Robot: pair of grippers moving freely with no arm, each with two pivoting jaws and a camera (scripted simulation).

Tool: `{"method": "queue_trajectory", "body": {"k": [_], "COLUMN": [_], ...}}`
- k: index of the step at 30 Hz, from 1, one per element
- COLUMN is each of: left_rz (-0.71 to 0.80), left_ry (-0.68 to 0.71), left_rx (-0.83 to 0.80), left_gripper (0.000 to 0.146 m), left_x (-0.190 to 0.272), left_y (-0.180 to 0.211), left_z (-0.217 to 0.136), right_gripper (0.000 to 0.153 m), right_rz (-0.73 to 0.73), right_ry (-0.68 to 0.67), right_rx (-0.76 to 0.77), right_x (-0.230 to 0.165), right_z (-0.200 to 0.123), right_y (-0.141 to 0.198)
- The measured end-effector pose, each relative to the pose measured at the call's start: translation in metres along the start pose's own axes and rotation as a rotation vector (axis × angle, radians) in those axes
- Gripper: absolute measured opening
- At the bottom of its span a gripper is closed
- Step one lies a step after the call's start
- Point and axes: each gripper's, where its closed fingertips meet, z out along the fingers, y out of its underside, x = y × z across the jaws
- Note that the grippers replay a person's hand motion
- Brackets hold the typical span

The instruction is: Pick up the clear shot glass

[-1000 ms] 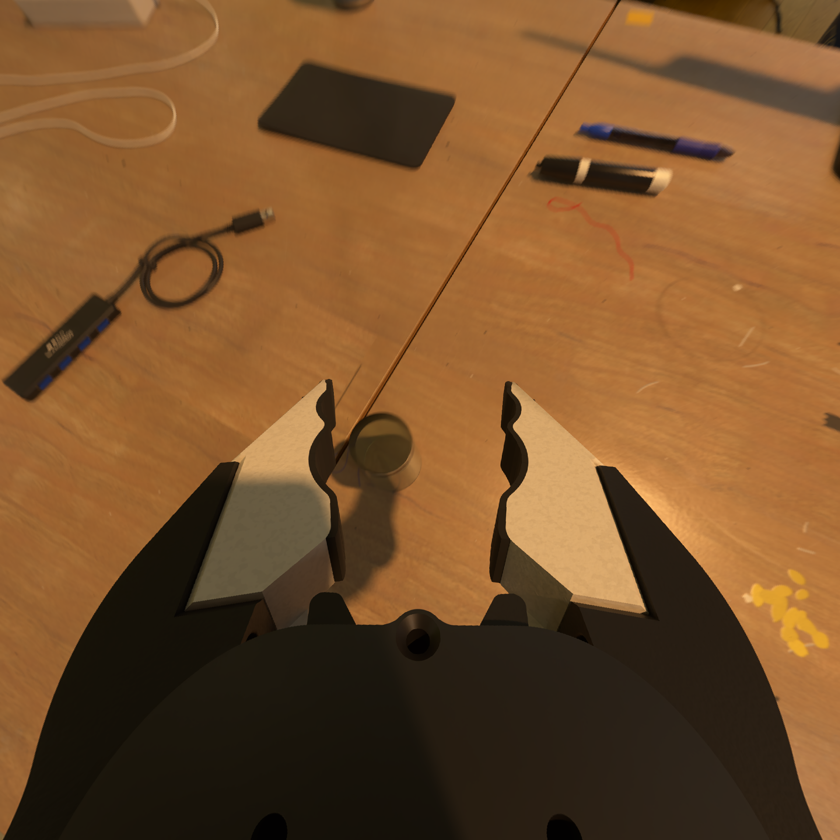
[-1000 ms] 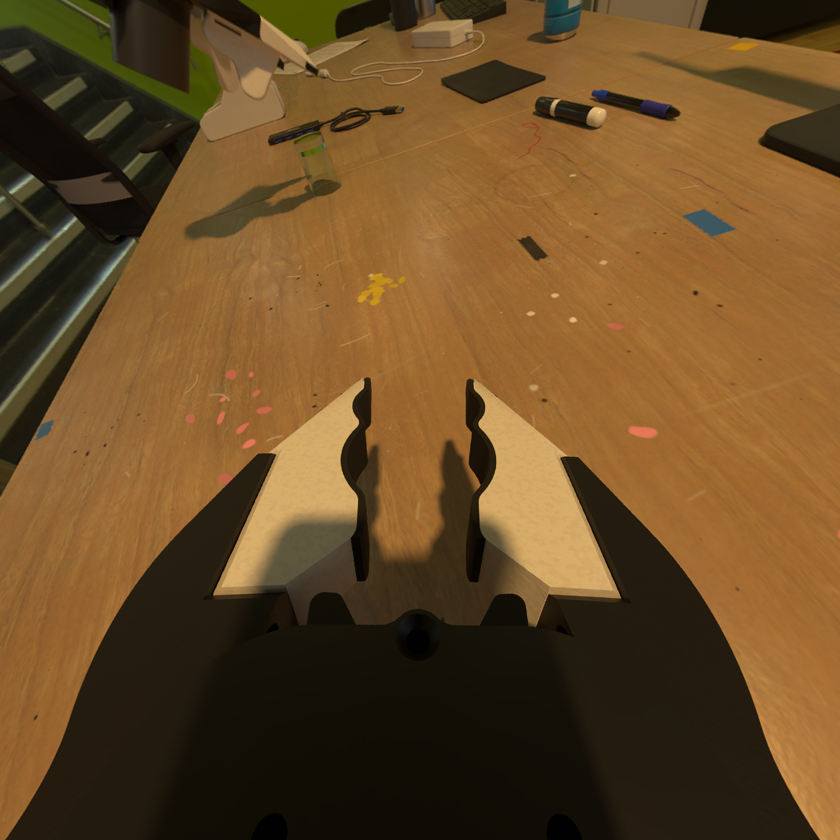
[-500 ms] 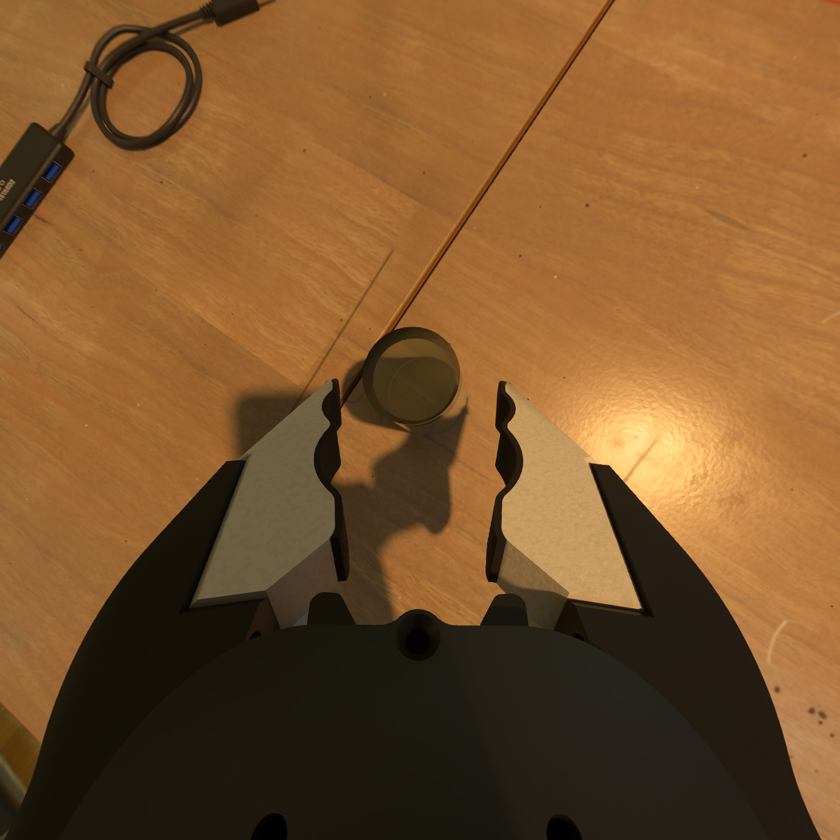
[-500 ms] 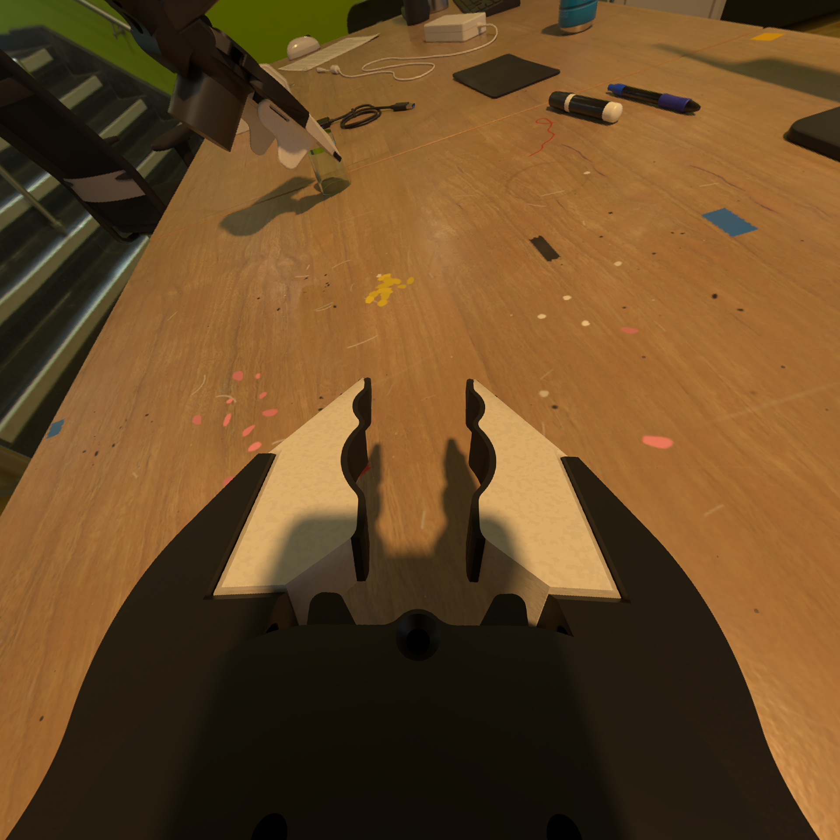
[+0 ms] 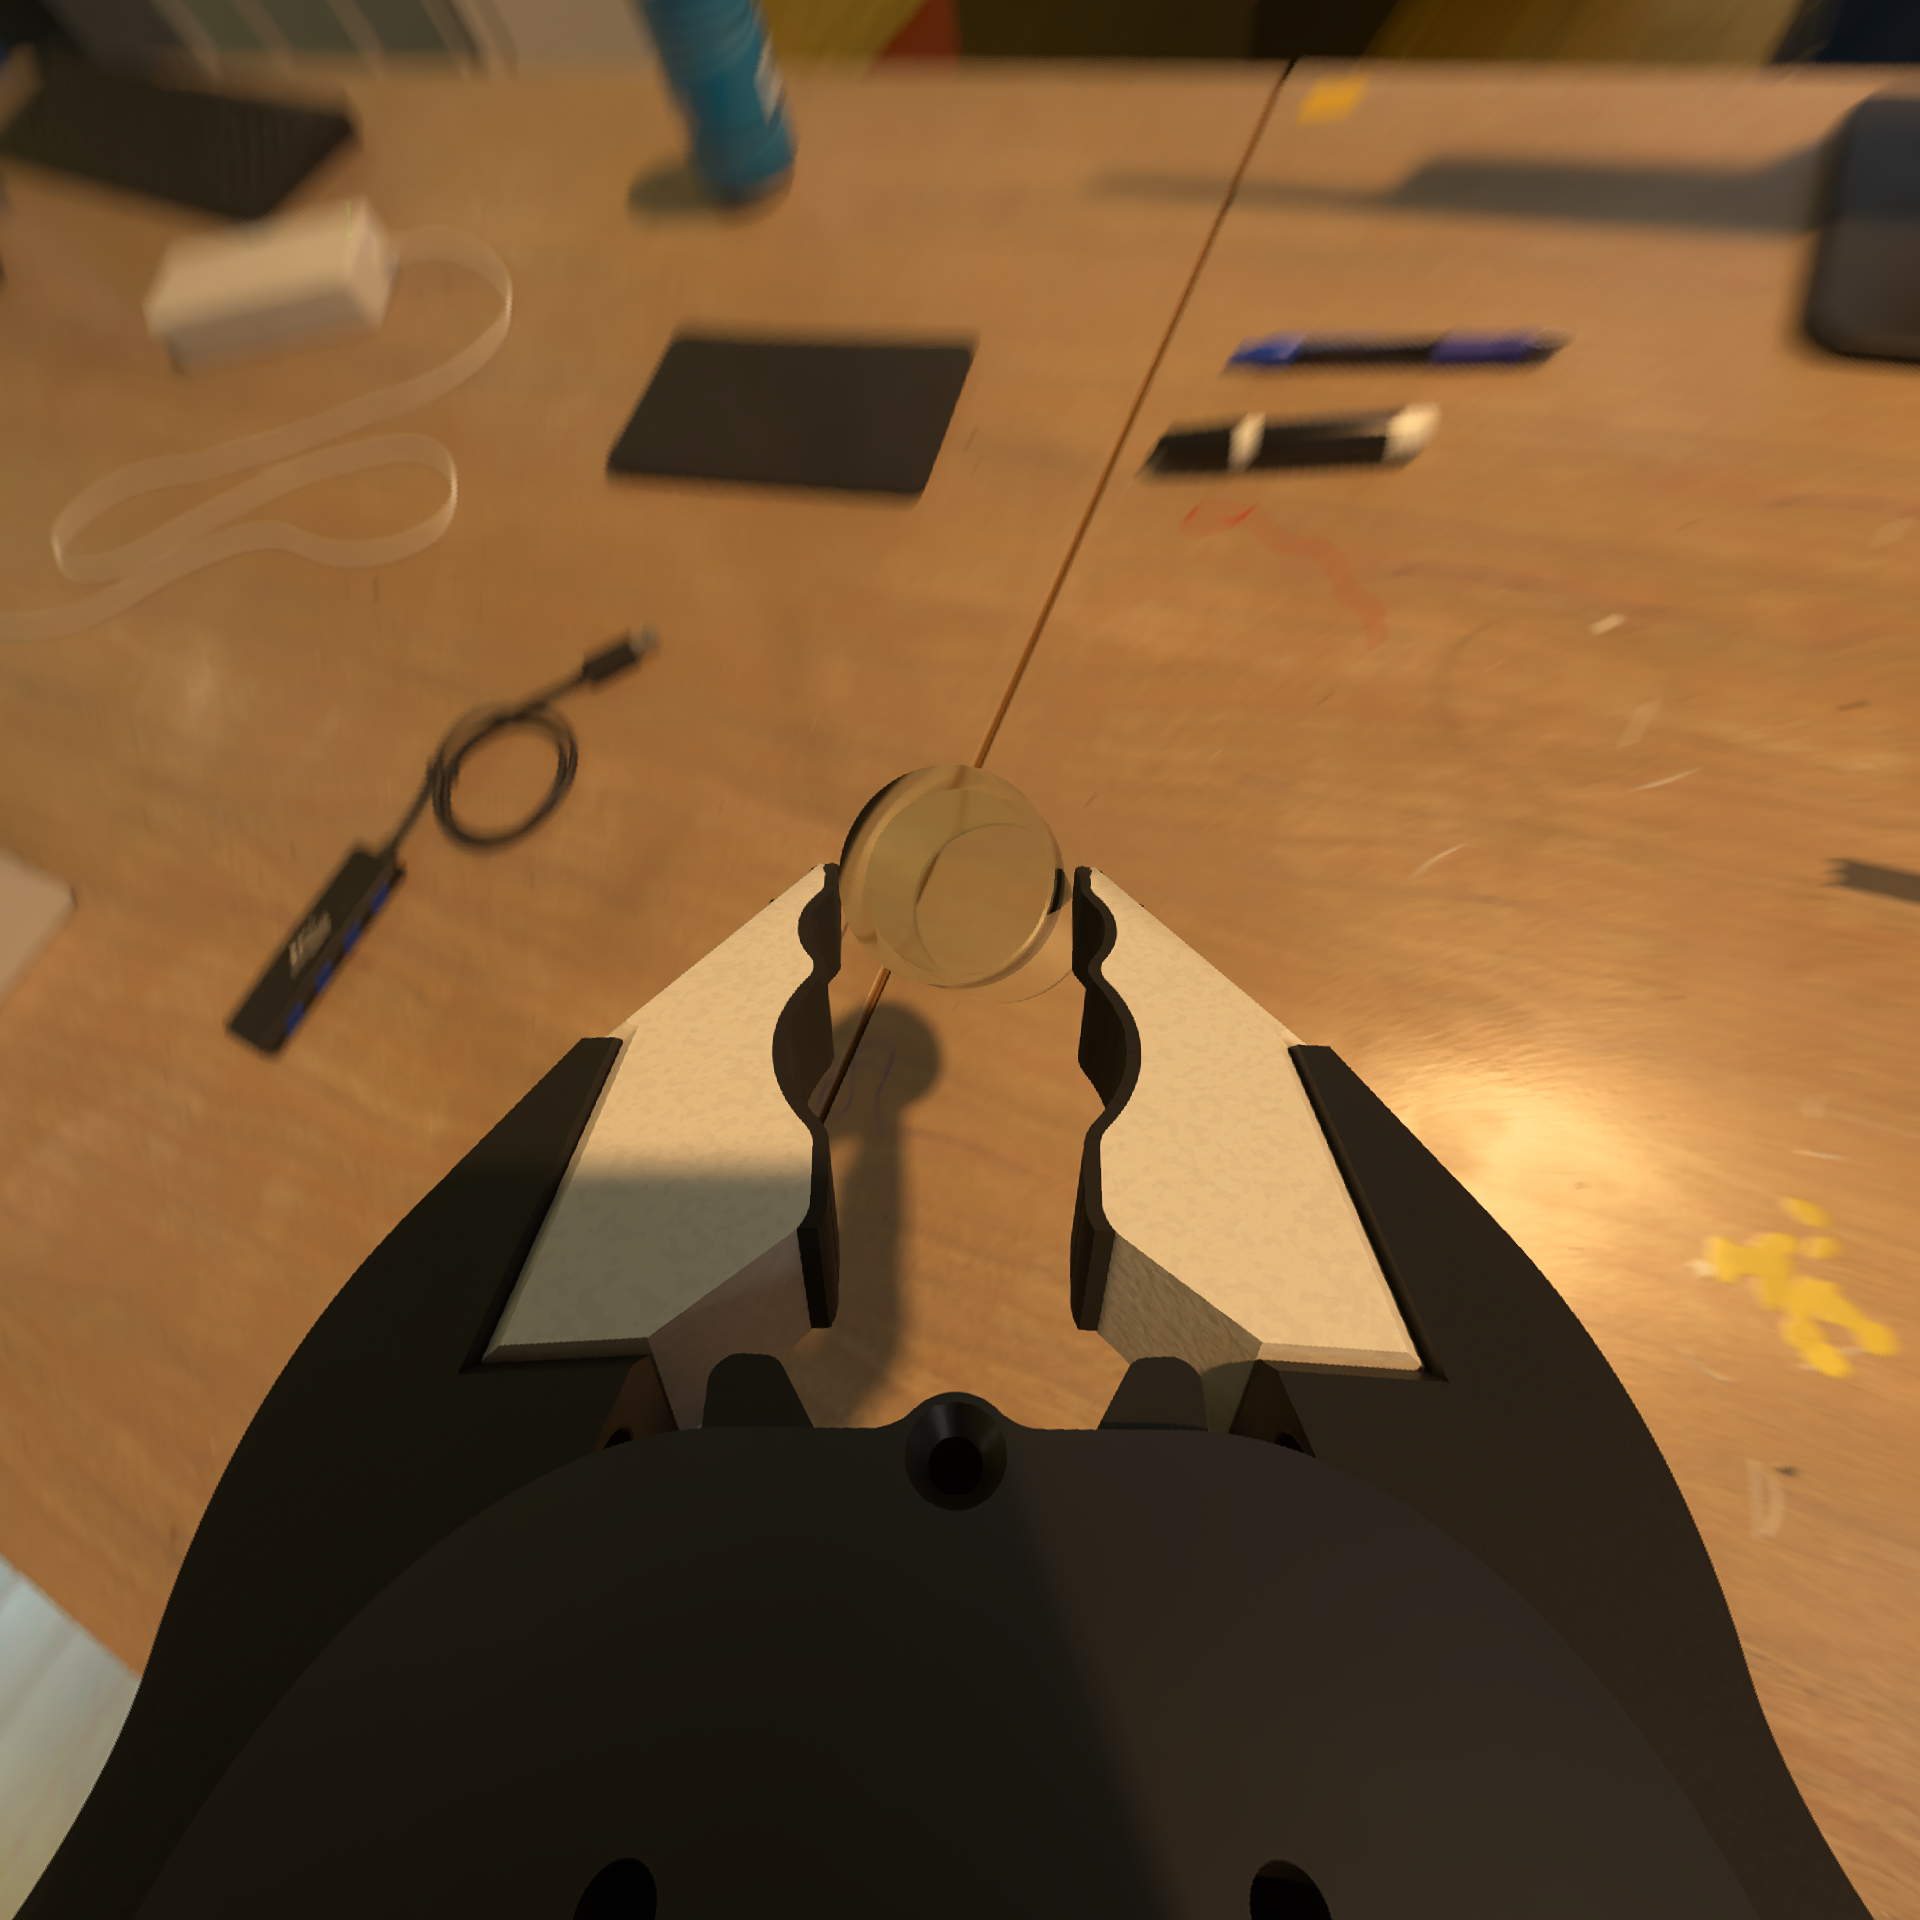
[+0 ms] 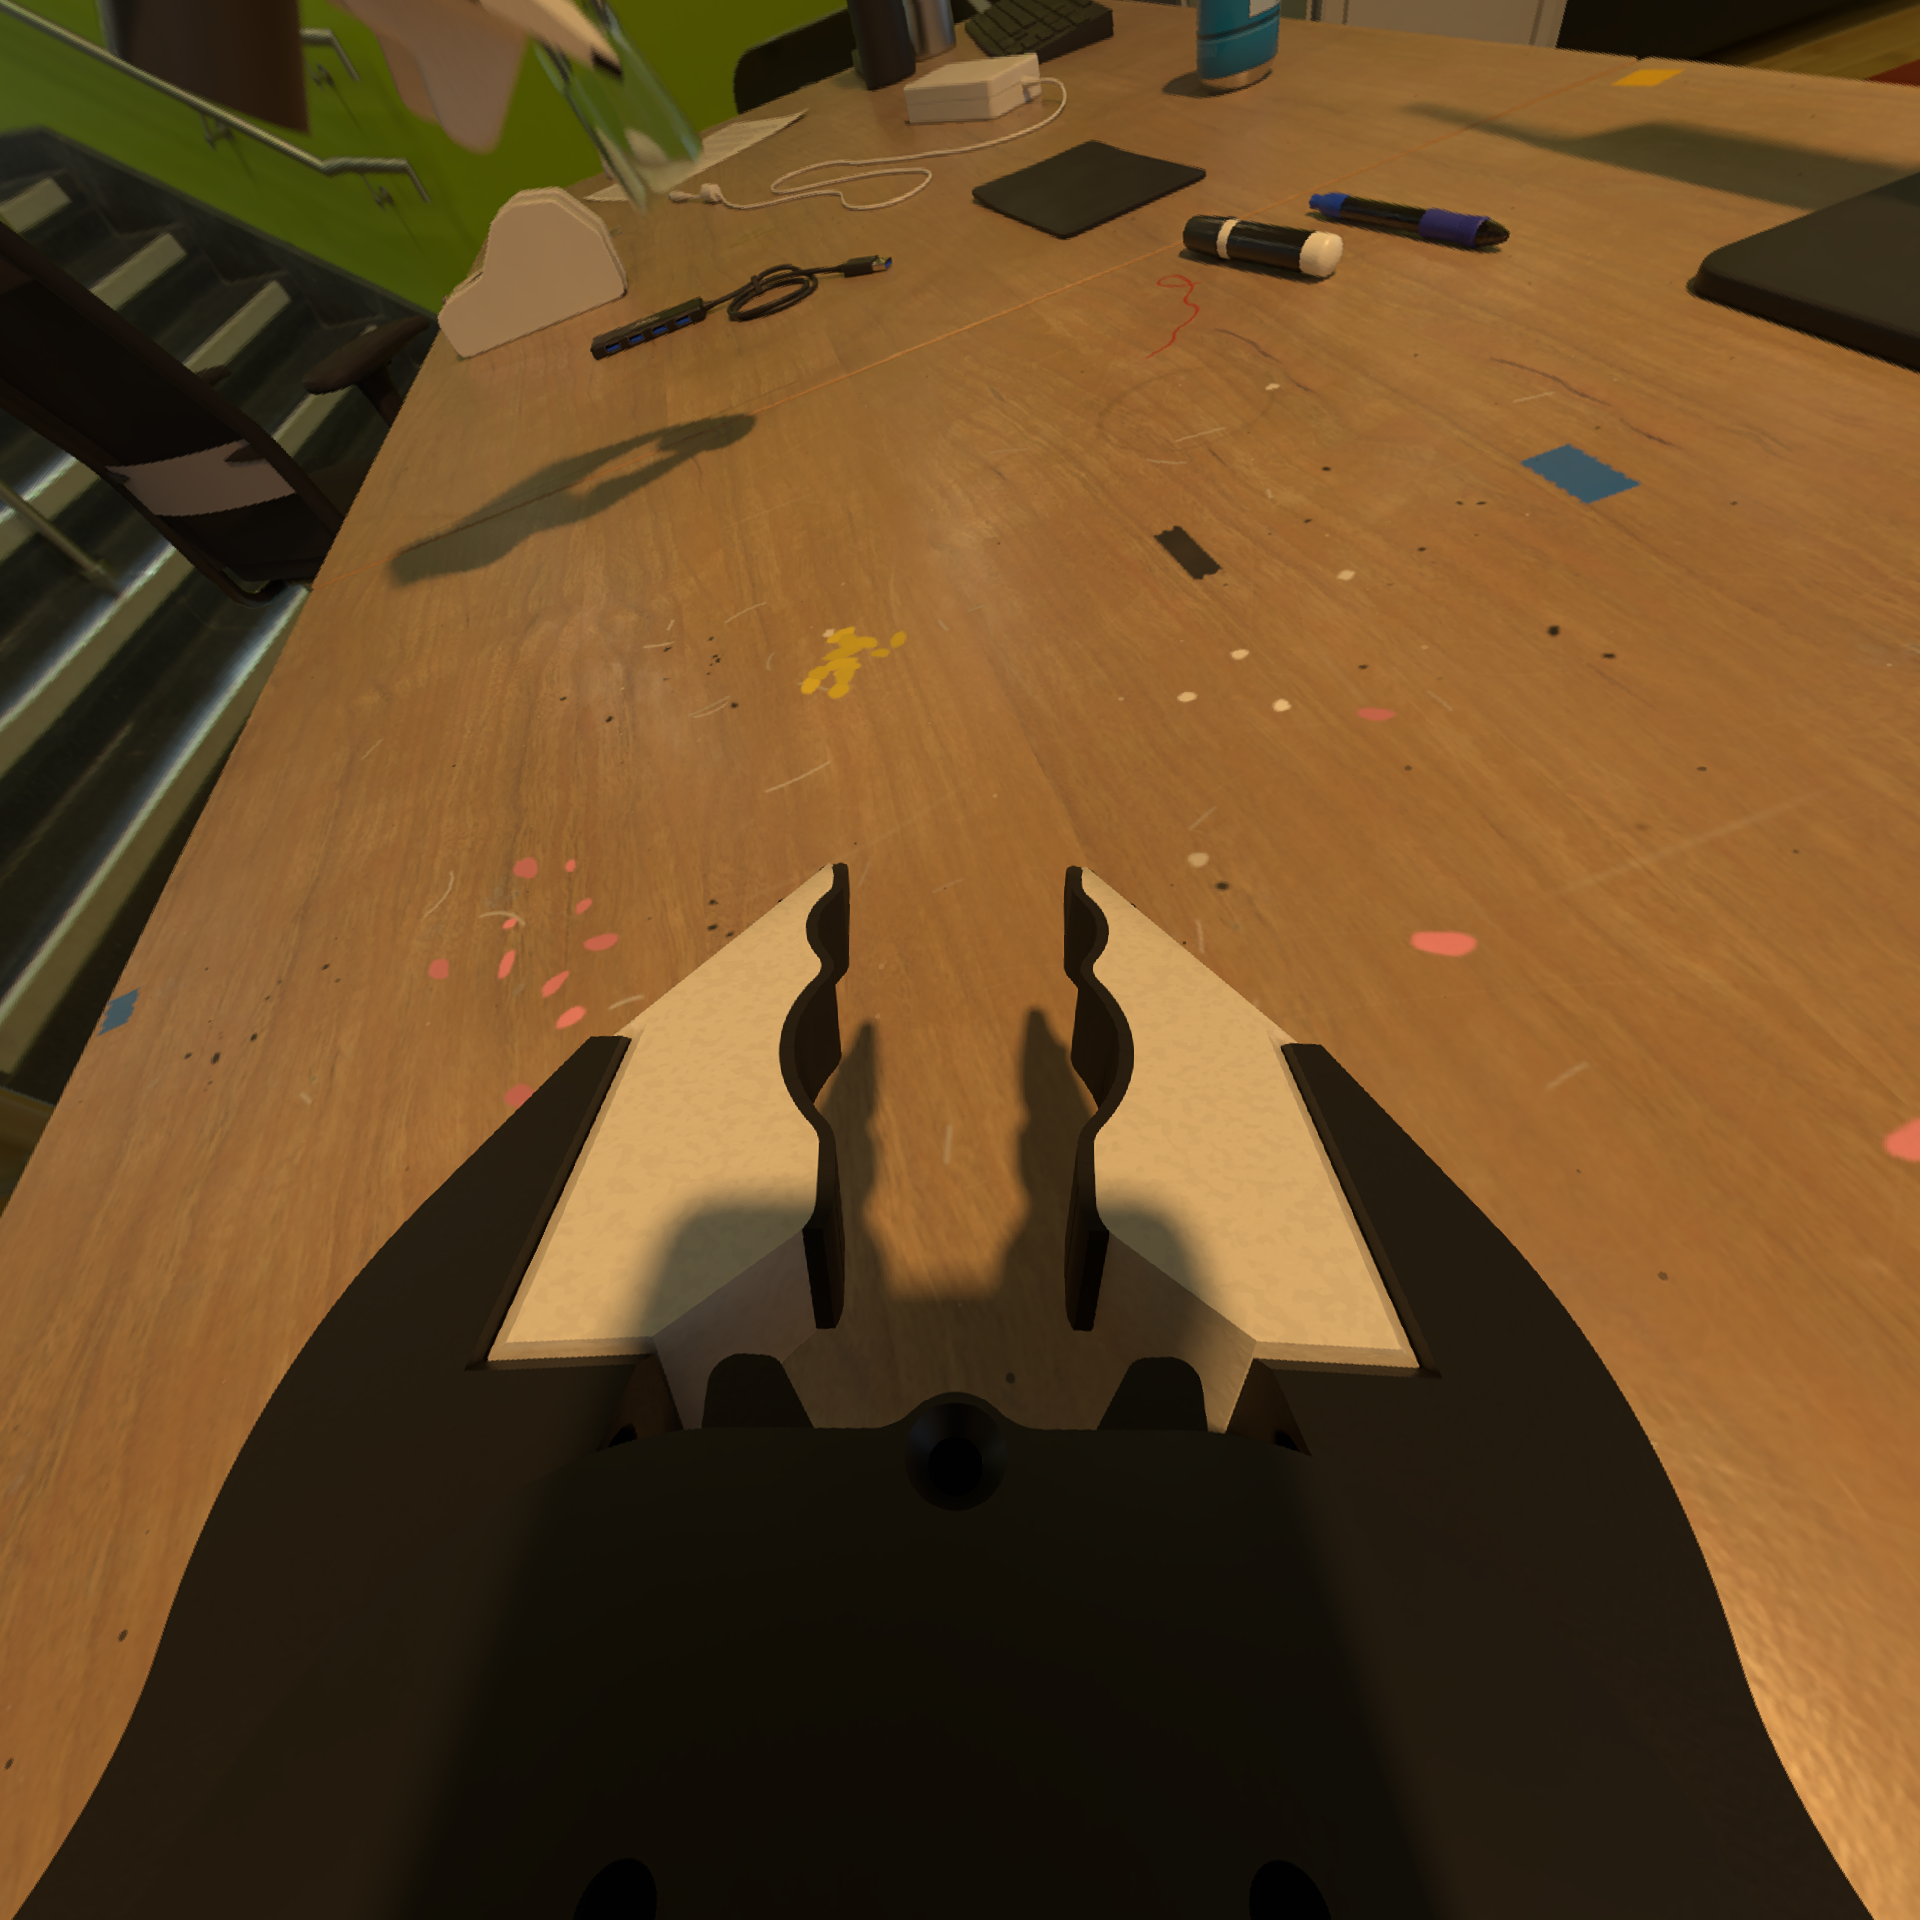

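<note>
Left tool: clear shot glass is pinched between the fingertips, rim and base seen end-on, glass lifted off the bench. Its shadow falls on the wood between the fingers, along the bench seam.

From the right wrist view, the glass is seen tilted and held high by the left tool, above the bench's far-left corner; the tool's shadow is cast on the wood near the left edge.

Right tool: fingers spread, nothing between them, held low over the bench toward the near edge.

Noted toward the far edge: black pad, black marker, blue pen, white adapter with looped cable, teal bottle. USB hub with coiled lead lies toward the left edge. Yellow paint spots are seen near the right tool's side.

Left view is motion-blurred; fine detail cannot be resolved.
</note>
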Motion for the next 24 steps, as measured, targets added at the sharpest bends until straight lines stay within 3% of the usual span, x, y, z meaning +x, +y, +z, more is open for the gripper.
{"method": "queue_trajectory", "body": {"k": [4, 9, 17, 24], "left_rz": [0.136, 0.247, 0.313, 0.530], "left_ry": [0.148, 0.527, 1.087, 1.421], "left_rx": [0.209, 0.332, 0.265, 0.417], "left_gripper": [0.045, 0.044, 0.044, 0.044], "left_x": [0.064, 0.179, 0.345, 0.424], "left_y": [-0.055, -0.080, -0.044, -0.010], "left_z": [-0.043, -0.066, -0.047, -0.059], "right_gripper": [0.041, 0.041, 0.041, 0.041], "right_rz": [0.010, 0.028, 0.064, 0.113], "right_ry": [0.012, 0.045, 0.129, 0.220], "right_rx": [0.000, 0.012, 0.026, 0.043], "right_x": [0.002, 0.008, 0.018, 0.027], "right_z": [-0.004, -0.014, -0.041, -0.068], "right_y": [0.002, 0.004, 0.014, 0.025]}}
